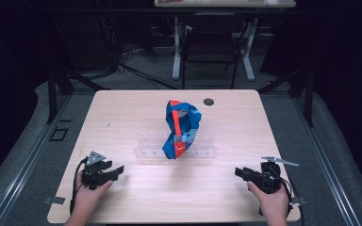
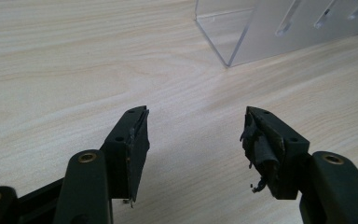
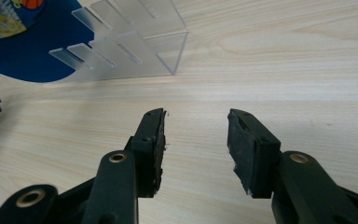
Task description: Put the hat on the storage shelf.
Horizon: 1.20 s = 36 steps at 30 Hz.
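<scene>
Evidently nothing is gripped yet: the left hand-held gripper and the right hand-held gripper both rest low on the counter, each with its jaws spread and empty. Ahead of them and between the two, a blue and red cap sits on a clear plastic rack; the rack's corner lies just ahead of each gripper. This looks like the approach step. The next move likely calls for reaching forward and inward, then closing on the cap's fabric without knocking the rack.
</scene>
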Each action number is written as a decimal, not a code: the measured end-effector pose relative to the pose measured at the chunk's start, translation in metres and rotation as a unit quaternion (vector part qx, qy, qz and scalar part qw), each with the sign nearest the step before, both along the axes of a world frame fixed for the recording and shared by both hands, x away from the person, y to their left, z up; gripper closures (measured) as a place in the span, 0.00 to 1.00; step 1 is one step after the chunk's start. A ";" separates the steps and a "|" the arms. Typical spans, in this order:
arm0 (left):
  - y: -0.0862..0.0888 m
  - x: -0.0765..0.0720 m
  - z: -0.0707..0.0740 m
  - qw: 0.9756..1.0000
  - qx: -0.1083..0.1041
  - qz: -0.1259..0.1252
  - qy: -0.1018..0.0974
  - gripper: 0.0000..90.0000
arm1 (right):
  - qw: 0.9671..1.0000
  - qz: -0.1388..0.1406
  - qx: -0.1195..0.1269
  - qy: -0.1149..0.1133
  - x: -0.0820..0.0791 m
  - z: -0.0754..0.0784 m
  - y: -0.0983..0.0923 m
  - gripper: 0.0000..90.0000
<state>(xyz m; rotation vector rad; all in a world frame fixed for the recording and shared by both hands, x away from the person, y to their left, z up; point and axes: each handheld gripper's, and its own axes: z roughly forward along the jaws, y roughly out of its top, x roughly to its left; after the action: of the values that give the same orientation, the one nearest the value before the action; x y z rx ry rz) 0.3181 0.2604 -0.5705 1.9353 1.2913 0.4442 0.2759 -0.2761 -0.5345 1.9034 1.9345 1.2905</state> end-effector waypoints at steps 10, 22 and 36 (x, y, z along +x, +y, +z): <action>-0.002 0.001 -0.002 1.000 0.000 -0.002 0.000 0.45 | 1.000 -0.015 -0.003 -0.011 -0.001 -0.019 -0.010 0.61; -0.001 0.001 -0.001 1.000 0.001 -0.003 0.002 0.45 | 1.000 -0.012 -0.004 -0.023 0.000 -0.024 -0.004 0.58; -0.001 0.001 -0.002 1.000 0.000 -0.002 0.002 0.45 | 0.999 -0.006 -0.028 -0.035 0.001 -0.027 0.000 0.53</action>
<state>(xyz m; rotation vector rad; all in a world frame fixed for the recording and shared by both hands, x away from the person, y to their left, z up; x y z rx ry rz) 0.3193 0.2592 -0.5722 1.9392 1.2906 0.4396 0.2768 -0.2758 -0.5611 1.8173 1.9011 1.2679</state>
